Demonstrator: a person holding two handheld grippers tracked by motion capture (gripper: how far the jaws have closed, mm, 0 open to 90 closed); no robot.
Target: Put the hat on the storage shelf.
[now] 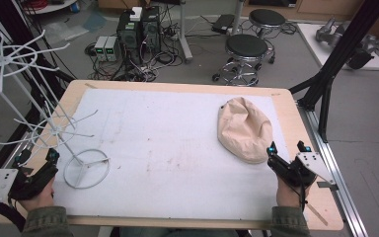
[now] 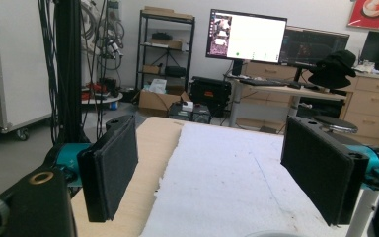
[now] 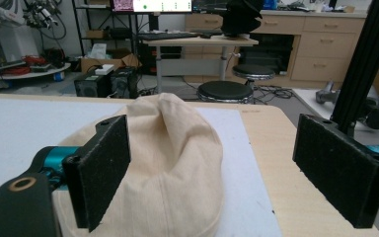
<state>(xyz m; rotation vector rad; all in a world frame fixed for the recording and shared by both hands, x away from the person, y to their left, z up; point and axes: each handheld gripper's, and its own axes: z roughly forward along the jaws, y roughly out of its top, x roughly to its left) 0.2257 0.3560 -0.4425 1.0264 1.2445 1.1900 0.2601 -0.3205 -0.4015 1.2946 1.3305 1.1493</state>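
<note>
While both hands rest at the table's (image 1: 187, 86) near corners, the cap (image 1: 244, 128) lies right of centre.
Left tongs (image 1: 38, 157) and right tongs (image 1: 287, 146) gape wide, empty; the right ones sit just beside the cap's near edge.

A: What is the left gripper (image 2: 217, 173) doing?

B: It is hovering with its two black jaws standing wide apart, gripping nothing between them.

A: And what is lying under it?

B: A white mat (image 2: 237, 182) is stretching ahead over the wooden table (image 2: 148, 163), whose bare edge is showing at the mat's left.

A: What is sitting farther off?

B: A lit monitor (image 2: 246, 37) is glowing on a desk (image 2: 296, 89), a metal shelf rack (image 2: 165, 49) is standing against the wall, and a black hat (image 2: 333, 66) is resting near some drawers (image 2: 370, 101).
</note>
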